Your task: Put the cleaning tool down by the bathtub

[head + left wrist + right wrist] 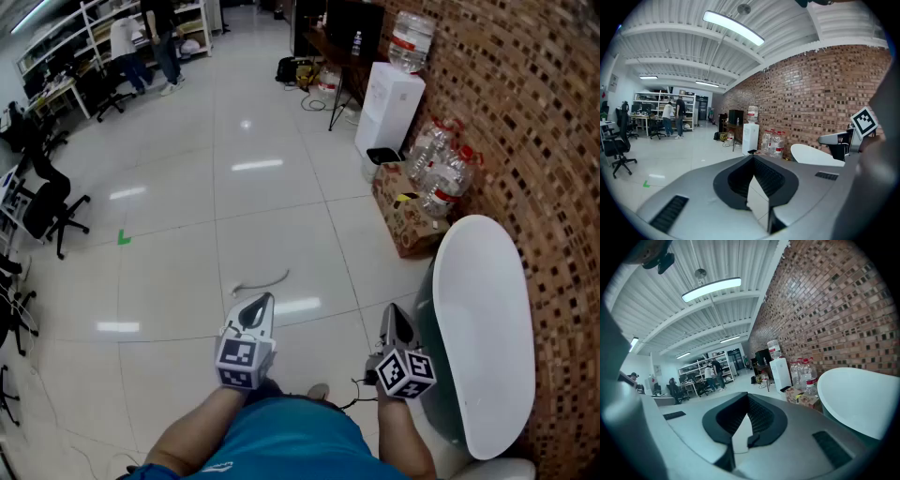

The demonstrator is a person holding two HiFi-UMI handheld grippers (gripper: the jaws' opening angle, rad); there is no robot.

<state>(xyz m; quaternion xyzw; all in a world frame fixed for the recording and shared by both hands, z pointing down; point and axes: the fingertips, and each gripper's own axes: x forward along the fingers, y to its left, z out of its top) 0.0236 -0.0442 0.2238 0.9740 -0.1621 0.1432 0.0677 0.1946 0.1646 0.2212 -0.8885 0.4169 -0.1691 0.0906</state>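
Hovering just beside bathtub (480, 309): right tool (395, 317), jaws together, empty.

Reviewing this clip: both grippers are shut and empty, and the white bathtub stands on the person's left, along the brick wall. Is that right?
No. The bathtub stands on the person's right, next to the right gripper, as the head view shows. The rest holds: it lies along the brick wall, and the left gripper and the right one are both shut and empty.
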